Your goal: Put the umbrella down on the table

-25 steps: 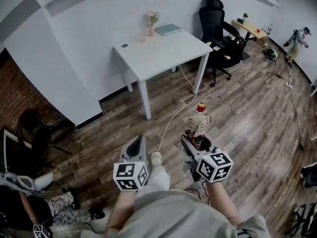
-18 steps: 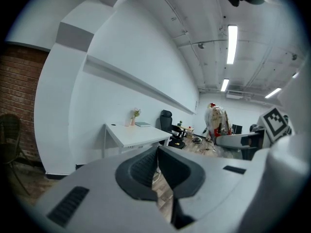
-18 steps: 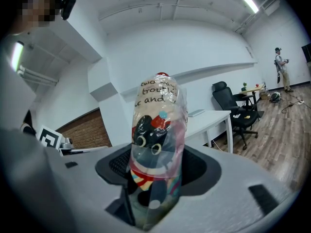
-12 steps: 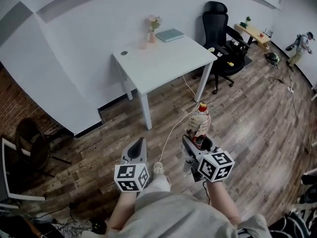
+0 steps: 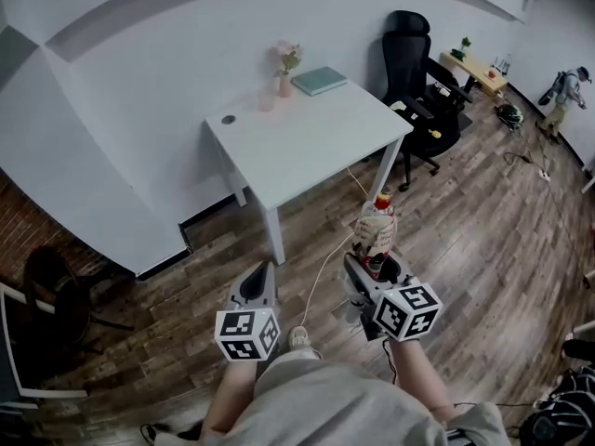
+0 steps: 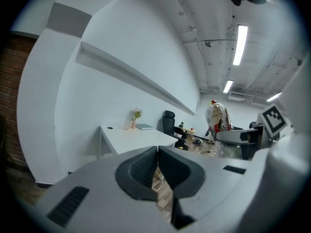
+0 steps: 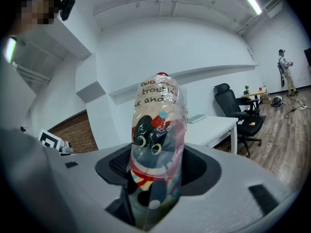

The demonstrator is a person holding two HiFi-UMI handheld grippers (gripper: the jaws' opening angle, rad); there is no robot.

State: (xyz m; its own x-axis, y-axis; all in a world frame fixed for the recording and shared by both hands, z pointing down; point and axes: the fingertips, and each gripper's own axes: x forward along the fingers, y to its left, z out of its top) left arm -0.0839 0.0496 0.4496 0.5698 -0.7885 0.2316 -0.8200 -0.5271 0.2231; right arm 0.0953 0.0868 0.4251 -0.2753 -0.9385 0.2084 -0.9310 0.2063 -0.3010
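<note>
Nearest: left tool (image 5: 264,269) pressed together, nothing between jaws. Right tool (image 5: 373,264) pinching the folded umbrella (image 5: 374,230) low on its body; umbrella upright in a clear printed sleeve, above the wood floor (image 5: 483,240), well short of the bench (image 5: 316,151). White cable (image 5: 325,247) lying across the floor ahead, a likely trip risk. Beyond: bench top mostly bare, vase (image 5: 285,82) and book (image 5: 319,80) at the far edge.

Step judged: carrying to the bench. Hold firm on the slippery-looking sleeve, aim for the bare near half, tip flat before letting go, keep clear of the vase.
</note>
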